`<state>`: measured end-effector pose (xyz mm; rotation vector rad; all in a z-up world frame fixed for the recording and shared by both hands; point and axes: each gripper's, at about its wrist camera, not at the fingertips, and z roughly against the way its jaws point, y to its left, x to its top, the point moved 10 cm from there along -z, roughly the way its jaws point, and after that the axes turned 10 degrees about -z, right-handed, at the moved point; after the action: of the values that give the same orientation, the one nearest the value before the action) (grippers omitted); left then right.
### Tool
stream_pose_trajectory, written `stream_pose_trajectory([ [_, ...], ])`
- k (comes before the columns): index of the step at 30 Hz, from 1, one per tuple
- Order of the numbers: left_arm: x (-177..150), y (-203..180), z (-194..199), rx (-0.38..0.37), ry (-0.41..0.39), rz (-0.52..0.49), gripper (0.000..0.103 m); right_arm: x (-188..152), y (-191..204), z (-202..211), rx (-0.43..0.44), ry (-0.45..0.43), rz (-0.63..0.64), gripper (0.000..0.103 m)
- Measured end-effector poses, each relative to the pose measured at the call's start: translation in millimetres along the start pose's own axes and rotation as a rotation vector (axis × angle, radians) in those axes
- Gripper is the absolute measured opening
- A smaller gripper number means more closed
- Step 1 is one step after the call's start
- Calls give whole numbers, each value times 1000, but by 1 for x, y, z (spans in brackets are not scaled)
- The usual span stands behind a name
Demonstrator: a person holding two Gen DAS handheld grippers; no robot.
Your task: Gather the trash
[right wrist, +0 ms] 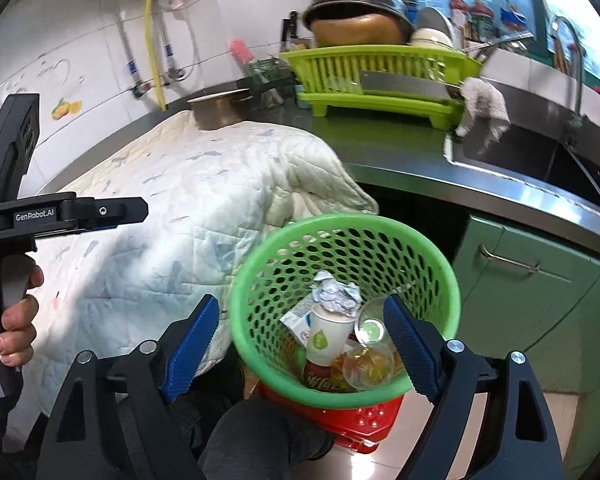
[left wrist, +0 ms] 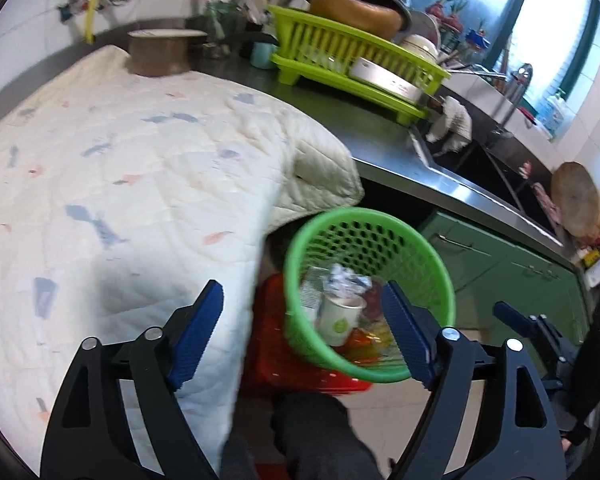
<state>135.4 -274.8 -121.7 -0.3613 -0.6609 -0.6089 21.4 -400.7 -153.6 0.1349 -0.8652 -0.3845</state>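
Trash lies gathered in the green perforated basket (right wrist: 342,312), which stands on a red plastic crate (right wrist: 364,420) on the floor, below the edge of the bench (right wrist: 400,140) and beside the green cabinet doors (right wrist: 532,292). Contents visible from the right wrist view: a crumpled ball of paper (right wrist: 336,292), a white paper cup (right wrist: 326,334) with a green leaf mark lying tilted, a clear plastic cup (right wrist: 370,344) just beside it, and a flat white carton (right wrist: 298,316) behind the paper cup, with a red-labelled item partly hidden beneath. Right tongs (right wrist: 302,350) hang above the basket with the blue fingers spread wide and nothing between them. Left tongs (left wrist: 304,328) are likewise released and empty, one finger over the white quilted cloth (left wrist: 120,184) that drapes the bench, the other over the basket rim. Farther back on the bench stand a lime-green dish rack (left wrist: 352,64) loaded with dishes and a steel pot (left wrist: 160,54); a sink (right wrist: 540,148) lies to the right.
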Motion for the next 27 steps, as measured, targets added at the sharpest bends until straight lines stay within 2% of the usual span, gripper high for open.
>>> stream_pose_trajectory([
  [4,-5,21,15,42,-17,16,87,-3,21,-3,25,11,24,82],
  [13,-19,76,61,218,-76,12,97,2,67,-10,80,22,63,84],
  [27,-44,143,116,414,-101,15,98,17,130,-16,158,30,117,88],
])
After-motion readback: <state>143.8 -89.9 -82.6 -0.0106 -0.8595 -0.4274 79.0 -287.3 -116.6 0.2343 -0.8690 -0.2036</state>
